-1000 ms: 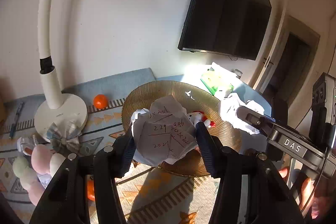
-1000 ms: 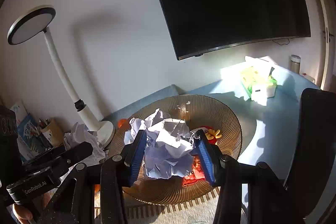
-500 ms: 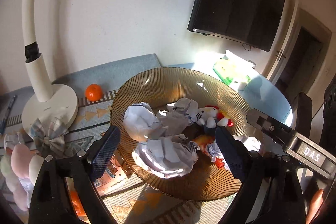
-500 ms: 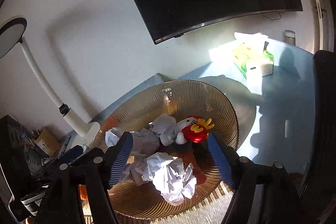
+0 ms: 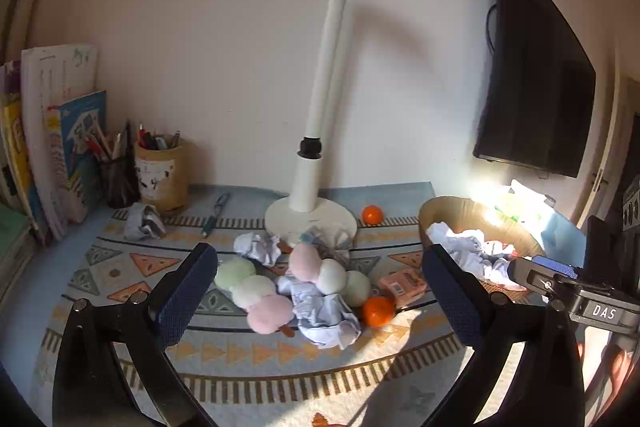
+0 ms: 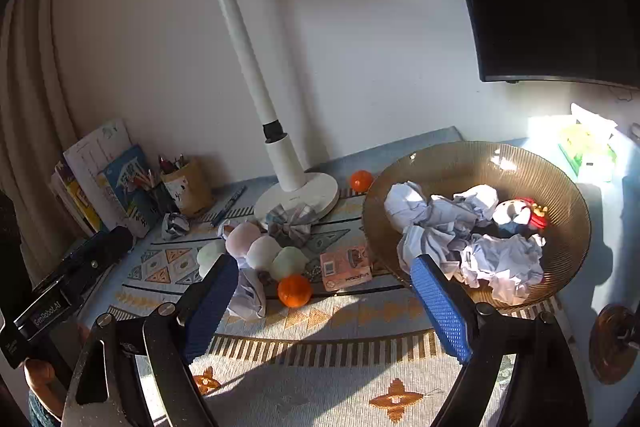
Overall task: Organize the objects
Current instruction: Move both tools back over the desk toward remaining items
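An amber ribbed bowl [image 6: 560, 167] at the right holds several crumpled paper balls [image 6: 504, 259] and a red and white plush toy [image 6: 516, 213]. On the patterned mat lie more crumpled paper [image 5: 324, 311], pastel plush balls [image 5: 264, 287], a tangerine [image 5: 378, 311] and a pink box [image 5: 402, 283]. My left gripper [image 5: 320, 291] hovers before this pile, jaws opening wide, nothing between them. My right gripper [image 6: 326, 291] hangs left of the bowl's front rim, jaws opening too and empty.
A white desk lamp [image 5: 312, 187] stands behind the pile, with a second tangerine [image 5: 372, 214] beside its base. A pen cup [image 5: 162, 171], books [image 5: 60, 139], another paper ball [image 5: 142, 223] and a pen [image 5: 216, 211] are at the left. A tissue box [image 6: 588, 147] sits beyond the bowl.
Both grippers let go of their crumpled paper balls, which now lie in the bowl. Both then swung left, away from the bowl towards the clutter on the mat, jaws widening.
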A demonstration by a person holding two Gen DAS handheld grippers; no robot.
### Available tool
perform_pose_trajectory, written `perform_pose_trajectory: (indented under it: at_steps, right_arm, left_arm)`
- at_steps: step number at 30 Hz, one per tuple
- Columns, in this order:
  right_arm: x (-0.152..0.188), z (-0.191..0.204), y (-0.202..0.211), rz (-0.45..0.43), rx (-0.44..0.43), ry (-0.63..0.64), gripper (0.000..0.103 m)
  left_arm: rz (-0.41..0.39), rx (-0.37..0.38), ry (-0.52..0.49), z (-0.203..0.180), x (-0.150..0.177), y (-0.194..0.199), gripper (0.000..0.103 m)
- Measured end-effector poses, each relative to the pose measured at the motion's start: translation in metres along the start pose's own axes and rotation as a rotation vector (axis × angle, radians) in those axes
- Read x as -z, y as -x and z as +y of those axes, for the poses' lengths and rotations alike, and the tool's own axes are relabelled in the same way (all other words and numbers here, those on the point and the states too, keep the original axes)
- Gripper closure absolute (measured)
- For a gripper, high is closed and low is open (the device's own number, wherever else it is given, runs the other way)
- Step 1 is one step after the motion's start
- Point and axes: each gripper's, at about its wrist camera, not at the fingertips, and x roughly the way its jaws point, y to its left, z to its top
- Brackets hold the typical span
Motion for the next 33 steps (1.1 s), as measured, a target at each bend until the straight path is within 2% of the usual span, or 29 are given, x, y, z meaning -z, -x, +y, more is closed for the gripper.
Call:
perform_pose_trajectory:
  at_steps: [2,4,7,9,10,13,18,27,30,33]
  right_arm:
    - [0.021,0.019,-0.025,0.057,-0.021,0.038,0.016]
    - [0.038,0.029,-0.049,0.097,-0.038,0.060,0.016]
    - [0.053,0.034,-0.071,0.134,-0.024,0.079,0.016]
    - [0.056,0.035,-0.076,0.143,0.002,0.089,0.016]
    - [0.056,0.034,-0.075,0.126,-0.001,0.088,0.016]
    - [0.057,0.035,-0.077,0.127,0.039,0.092,0.006]
    - [0.059,0.044,-0.084,0.165,0.075,0.153,0.005]
    - [0.059,0.040,-0.089,0.195,0.074,0.138,0.004]
    - [0.058,0.039,-0.096,0.242,0.036,0.133,0.004]
    - [0.056,0.042,-0.100,0.321,-0.028,0.119,0.005]
  left_arm:
    - [0.036,-0.079,0.010,0.024,0.021,-0.007,0.001]
    - [0.110,-0.099,0.022,0.043,0.038,-0.021,0.001]
    - [0.142,-0.120,0.051,0.060,0.056,-0.031,0.000]
    - [0.194,-0.101,0.101,0.069,0.059,-0.039,0.001]
    - [0.195,-0.102,0.117,0.072,0.060,-0.040,0.001]
    - [0.207,-0.091,0.157,0.078,0.063,-0.041,0.001]
    - [0.279,-0.089,0.211,0.086,0.069,-0.052,0.001]
    - [0.281,-0.105,0.163,0.078,0.068,-0.051,0.001]
    - [0.293,-0.106,0.147,0.075,0.067,-0.053,0.001]
    - [0.344,-0.084,0.136,0.077,0.064,-0.058,0.001]
